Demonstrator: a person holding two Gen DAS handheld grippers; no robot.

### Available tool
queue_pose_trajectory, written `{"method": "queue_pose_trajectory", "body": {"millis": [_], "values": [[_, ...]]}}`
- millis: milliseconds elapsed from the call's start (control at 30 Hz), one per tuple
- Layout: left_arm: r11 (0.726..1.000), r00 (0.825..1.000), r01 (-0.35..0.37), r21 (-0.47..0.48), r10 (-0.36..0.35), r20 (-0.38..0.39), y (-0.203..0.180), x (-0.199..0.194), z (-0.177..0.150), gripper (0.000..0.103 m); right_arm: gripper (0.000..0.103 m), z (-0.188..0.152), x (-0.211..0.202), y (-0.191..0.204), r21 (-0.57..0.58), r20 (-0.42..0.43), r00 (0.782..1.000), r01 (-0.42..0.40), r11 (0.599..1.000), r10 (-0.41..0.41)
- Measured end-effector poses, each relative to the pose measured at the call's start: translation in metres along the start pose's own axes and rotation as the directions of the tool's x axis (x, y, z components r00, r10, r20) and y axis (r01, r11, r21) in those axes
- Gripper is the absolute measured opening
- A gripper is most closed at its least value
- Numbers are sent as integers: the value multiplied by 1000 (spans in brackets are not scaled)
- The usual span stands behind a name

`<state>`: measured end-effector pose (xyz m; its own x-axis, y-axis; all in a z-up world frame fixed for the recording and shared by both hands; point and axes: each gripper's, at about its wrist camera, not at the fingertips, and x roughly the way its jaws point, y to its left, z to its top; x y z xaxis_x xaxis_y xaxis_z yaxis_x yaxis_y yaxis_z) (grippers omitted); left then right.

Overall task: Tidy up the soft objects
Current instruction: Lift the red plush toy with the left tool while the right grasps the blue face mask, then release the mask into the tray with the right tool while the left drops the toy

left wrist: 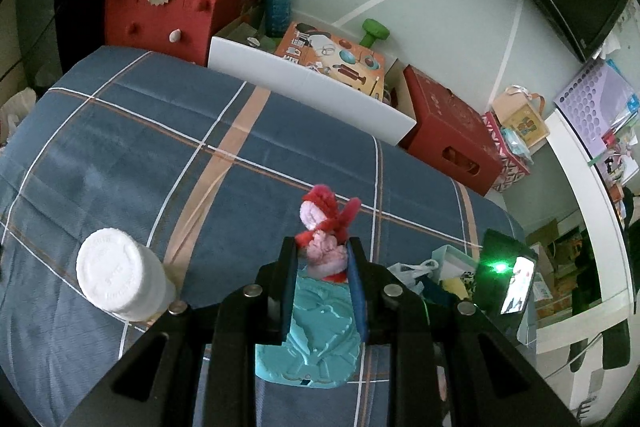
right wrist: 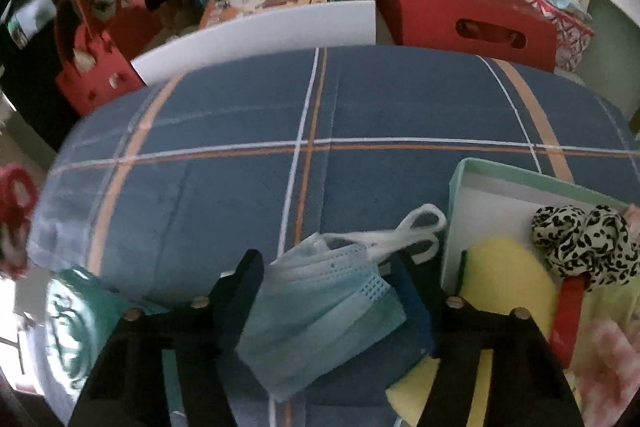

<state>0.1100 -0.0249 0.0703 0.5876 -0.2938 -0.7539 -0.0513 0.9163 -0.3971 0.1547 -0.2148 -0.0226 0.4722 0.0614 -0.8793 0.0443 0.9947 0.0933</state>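
Toy [left wrist: 326, 235], a fuzzy figure of red and pink pipe cleaners, sits clenched between the left gripper's [left wrist: 323, 255] fingers above a teal mat [left wrist: 316, 343] on the plaid bedspread [left wrist: 160, 147], while a pleated blue mask [right wrist: 320, 307] with white loops lies between the right gripper's [right wrist: 328, 269] parted fingers, beside the box [right wrist: 454, 203].

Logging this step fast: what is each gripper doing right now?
Left gripper: shut on the red and pink fuzzy toy.
Right gripper: around the blue face mask; grip cannot be told.
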Motion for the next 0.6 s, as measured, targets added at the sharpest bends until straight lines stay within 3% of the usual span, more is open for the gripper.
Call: {"method": "queue_pose_trajectory", "body": {"millis": [167,233,333,533,600], "values": [[1000,1000,5,3,-5,-3,0,1,0,25,24,-2,-3,-1,-17,4,998,55,998,-55],[1000,1000,7,6,-7,-1,-1,0,0,25,19,-1,-6,-7,4,10,999,53,999,-53],[1000,1000,9,8,-9,-2,-2,0,-1,25,13,-3,-14,-13,14,23,999,39,999,-40],[1000,1000,10,9,-10,2,-2,0,-2,25,12,-4,-38,-16,39,70,997,-20,999,17],[1000,1000,11,9,-11,3,-2,-1,-2,25,10,-5,-48,-21,69,91,992,-90,994,84]]}}
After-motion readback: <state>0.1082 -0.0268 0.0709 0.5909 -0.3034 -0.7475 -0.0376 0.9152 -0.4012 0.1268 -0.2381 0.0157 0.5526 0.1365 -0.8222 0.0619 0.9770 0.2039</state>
